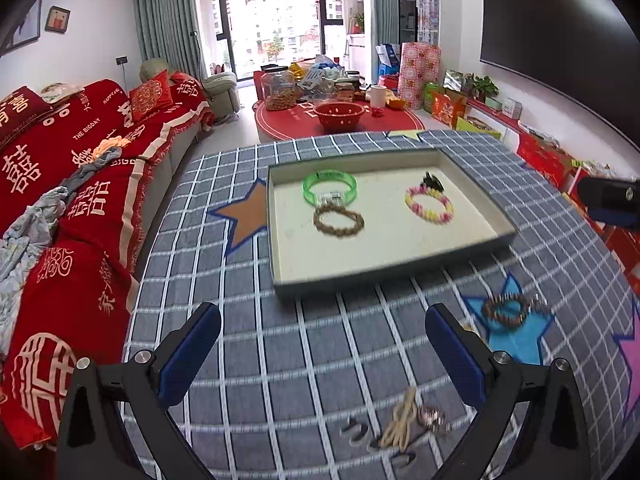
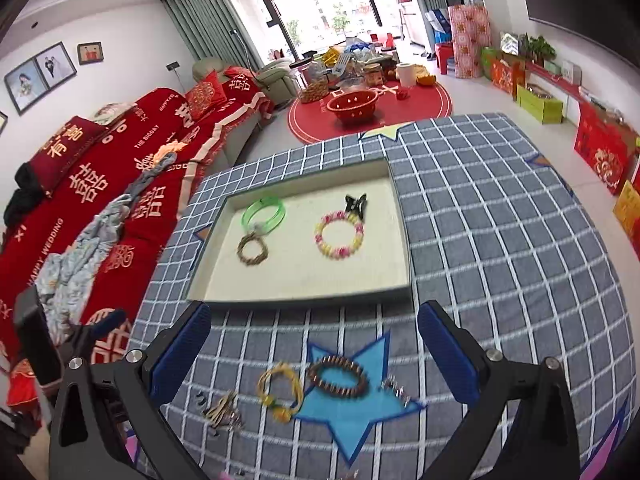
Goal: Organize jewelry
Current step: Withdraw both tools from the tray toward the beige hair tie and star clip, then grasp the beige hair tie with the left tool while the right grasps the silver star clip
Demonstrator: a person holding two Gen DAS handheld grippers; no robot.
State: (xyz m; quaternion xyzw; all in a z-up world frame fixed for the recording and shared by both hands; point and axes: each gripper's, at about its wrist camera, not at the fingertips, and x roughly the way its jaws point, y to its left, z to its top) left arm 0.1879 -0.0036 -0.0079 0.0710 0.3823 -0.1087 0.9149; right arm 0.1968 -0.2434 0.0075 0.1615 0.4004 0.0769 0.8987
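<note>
The left claw (image 1: 322, 364) is seen from its own camera with its two blue pads spread wide apart and nothing between them. It hangs above the near part of a counter (image 1: 248, 360) covered in a grey checked cloth with coloured stars. Just beyond it, near the counter's front edge, a pale knotted cord (image 1: 400, 420) and a small metal piece (image 1: 432, 416) lie loose; the cord's long axis runs roughly from the front edge toward the tray.

The right claw (image 2: 314, 356) is likewise held wide apart and empty. Between its pads, on a blue star, a dark beaded bracelet (image 2: 338, 376) lies flat, its oval stretched sideways along the front edge. A yellow bracelet (image 2: 280, 394) lies just beside it, toward the left side of the counter, and a small silver piece (image 2: 396, 392) lies on its other side.

Further out, a shallow tray (image 2: 400, 216) with a pale lining rests in the middle of the counter. A green bangle (image 2: 264, 212) and a brown bracelet (image 2: 252, 250) touch each other in its left half; a pink and yellow bracelet (image 2: 340, 236) and a black clip (image 2: 356, 204) lie in its right half.

The step in hand appears to be a return for more pieces, with four already in the tray. The next move would call for lowering a claw over a loose bracelet, closing across its narrow width, and carrying it to a bare part of the tray.
</note>
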